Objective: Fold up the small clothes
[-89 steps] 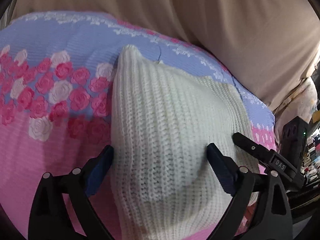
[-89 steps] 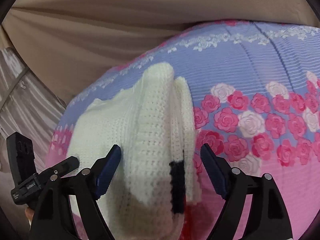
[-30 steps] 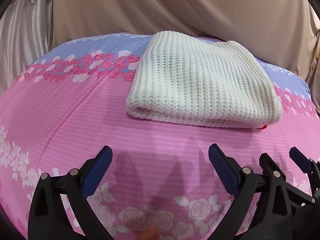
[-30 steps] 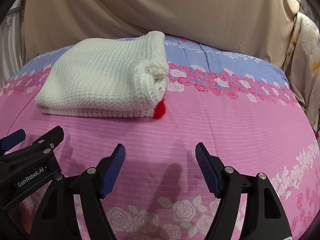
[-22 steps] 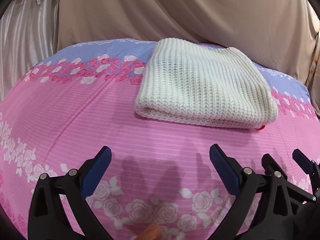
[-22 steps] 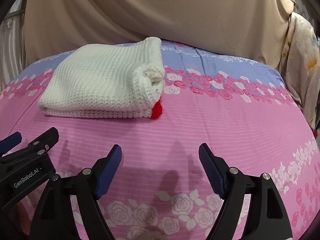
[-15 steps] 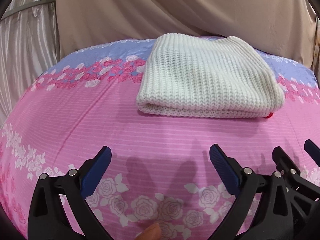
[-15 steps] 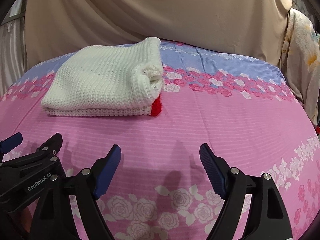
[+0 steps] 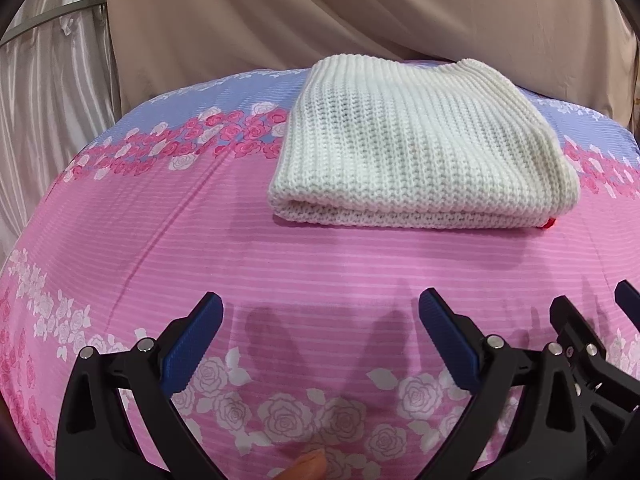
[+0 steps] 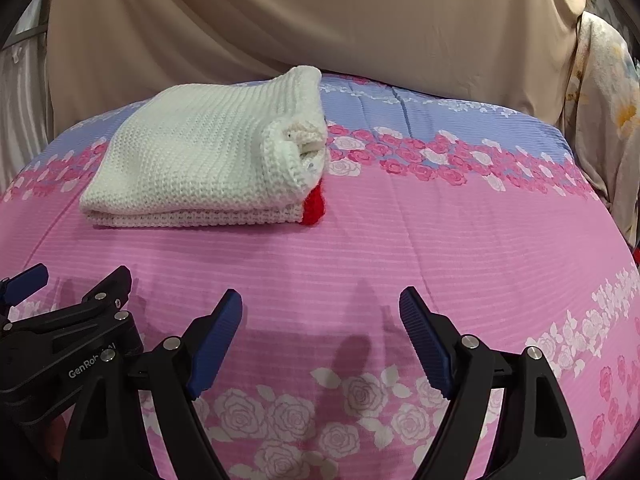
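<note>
The left gripper (image 9: 320, 320), black frame with blue ribbed pads, is spread wide and holds nothing; the right gripper (image 10: 320, 316) is likewise spread and empty. Three seconds ago both sat right over the knit with cloth between the pads; now both have pulled well back and hover over bare sheet. The cream chunky-knit small garment (image 9: 420, 152) lies folded in a flat rectangular stack at 12 o'clock from the left gripper and at 11 o'clock from the right, well apart from both. It rests on the pink and lilac rose-print bedsheet (image 10: 400, 240).

That reads as fold finished and released; the next step is probably a fresh item or a tidy-up.

Hard to make out: a small red knit bit (image 10: 314, 204) pokes out at the stack's near right corner, possibly trim or a tucked sleeve end. The open rolled end hides the inner layers. A fingertip shows at the left view's bottom edge, cut off. Beige draped curtain (image 10: 320, 20) fills 12 o'clock.
</note>
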A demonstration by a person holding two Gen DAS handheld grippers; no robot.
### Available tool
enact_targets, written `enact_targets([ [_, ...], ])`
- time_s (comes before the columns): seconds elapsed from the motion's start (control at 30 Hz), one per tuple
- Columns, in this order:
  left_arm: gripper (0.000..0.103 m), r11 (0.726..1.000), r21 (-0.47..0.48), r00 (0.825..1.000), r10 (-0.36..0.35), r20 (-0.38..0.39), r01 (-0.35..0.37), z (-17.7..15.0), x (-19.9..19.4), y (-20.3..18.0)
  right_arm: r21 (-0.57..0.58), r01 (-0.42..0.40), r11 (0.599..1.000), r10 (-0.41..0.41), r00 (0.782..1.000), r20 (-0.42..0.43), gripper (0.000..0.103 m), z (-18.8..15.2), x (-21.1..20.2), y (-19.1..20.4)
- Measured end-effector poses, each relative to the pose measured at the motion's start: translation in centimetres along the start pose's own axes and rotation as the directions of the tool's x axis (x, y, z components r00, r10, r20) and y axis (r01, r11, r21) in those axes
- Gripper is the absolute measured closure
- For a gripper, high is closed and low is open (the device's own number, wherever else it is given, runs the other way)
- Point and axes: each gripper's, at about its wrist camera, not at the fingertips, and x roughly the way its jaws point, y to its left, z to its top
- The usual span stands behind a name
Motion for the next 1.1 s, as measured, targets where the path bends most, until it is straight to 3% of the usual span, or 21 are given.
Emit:
enact_targets([
  [0.63, 0.007, 0.999, -0.033, 1.0, -0.011, 0.009, 0.012, 0.23, -0.11, 0.5, 0.003, -0.006, 1.0, 0.005, 1.0, 0.018, 0.024, 0.12, -0.09, 0.14],
  [1.1, 0.008, 1.0, 0.001, 1.0, 0.016, 0.026, -0.016, 0.13, -0.46, 0.1, 0.016, 0.015, 1.0, -0.015, 1.0, 0.018, 0.024, 0.07, -0.24, 0.17],
])
